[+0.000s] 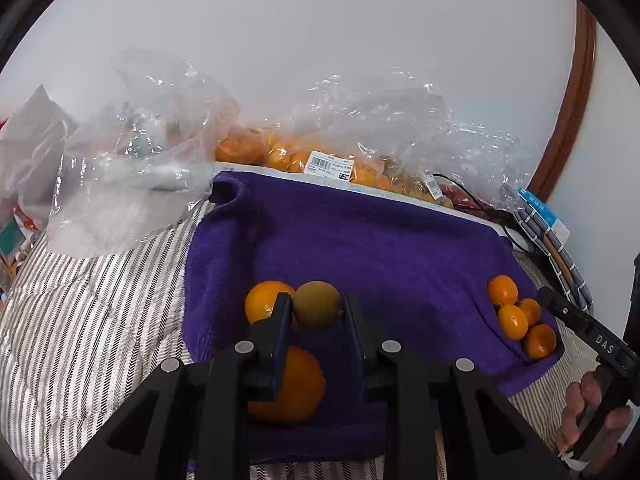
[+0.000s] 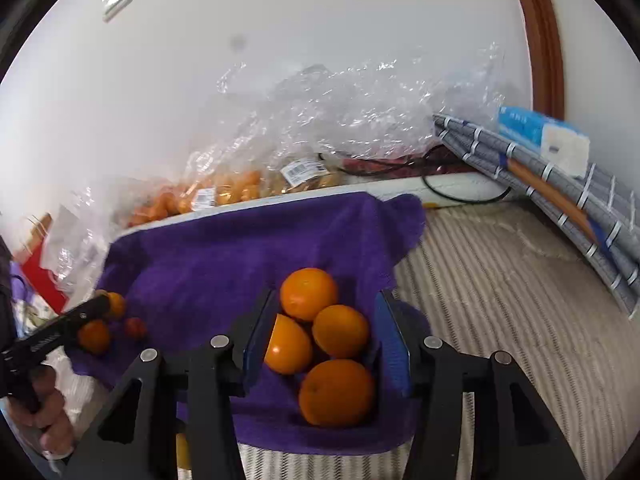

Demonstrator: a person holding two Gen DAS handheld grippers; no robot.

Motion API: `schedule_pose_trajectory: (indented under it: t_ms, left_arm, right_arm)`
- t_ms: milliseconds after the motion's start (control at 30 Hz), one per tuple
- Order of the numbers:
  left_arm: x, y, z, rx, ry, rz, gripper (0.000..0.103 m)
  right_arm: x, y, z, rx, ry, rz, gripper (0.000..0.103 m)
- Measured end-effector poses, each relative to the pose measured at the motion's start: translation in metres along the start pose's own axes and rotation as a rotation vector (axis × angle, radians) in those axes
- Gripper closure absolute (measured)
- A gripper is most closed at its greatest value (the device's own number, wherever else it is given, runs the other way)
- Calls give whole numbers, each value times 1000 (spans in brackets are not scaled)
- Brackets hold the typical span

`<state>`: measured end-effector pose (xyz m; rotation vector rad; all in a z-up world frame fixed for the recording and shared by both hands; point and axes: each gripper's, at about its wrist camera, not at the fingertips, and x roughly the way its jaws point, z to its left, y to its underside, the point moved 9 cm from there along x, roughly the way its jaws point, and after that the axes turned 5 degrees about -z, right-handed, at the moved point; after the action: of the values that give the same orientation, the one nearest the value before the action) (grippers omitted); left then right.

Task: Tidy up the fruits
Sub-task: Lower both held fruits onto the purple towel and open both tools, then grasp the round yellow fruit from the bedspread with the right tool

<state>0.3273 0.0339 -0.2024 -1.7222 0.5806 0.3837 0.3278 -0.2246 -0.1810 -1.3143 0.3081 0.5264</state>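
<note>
A purple towel [image 1: 380, 248] lies on a striped bed cover. In the left wrist view, my left gripper [image 1: 316, 312] stands around a greenish-orange fruit [image 1: 316, 304], its jaws close beside it; an orange [image 1: 262, 302] sits just left and a bigger orange [image 1: 300, 384] lies below the fingers. Several small tangerines [image 1: 516, 316] cluster at the towel's right edge. In the right wrist view, my right gripper [image 2: 324, 320] is open above that cluster of tangerines [image 2: 340, 332]. The left gripper also shows at the far left of the right wrist view [image 2: 102, 304], over its fruits.
Clear plastic bags [image 1: 400, 120] holding more oranges [image 1: 280, 152] lie along the white wall behind the towel. An empty bag [image 1: 132, 160] lies at left. Folded grey cloth [image 2: 560, 200] and a blue-white box [image 2: 544, 136] lean at right. A black cable [image 2: 460, 192] runs behind.
</note>
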Motion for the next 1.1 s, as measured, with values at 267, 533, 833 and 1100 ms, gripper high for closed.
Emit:
schedule_pose_trajectory:
  t_ms: [267,533,833,1100]
  left_arm:
    - [-3,0,-2,12,4,10,69]
    - [-11,-6,9,-58,27,-1,65]
    - [-24,-14,26,-139,47,-32,62]
    - [-25,-14,27,-159,64,-31,62]
  right_arm:
    - [-21,-5,4,-8,51,-31,47]
    - [-46,41,38,-67,28,67,47]
    - [-40,97,89,-223,-51,194,60]
    - [-24,103,90,-210,-47,243,75]
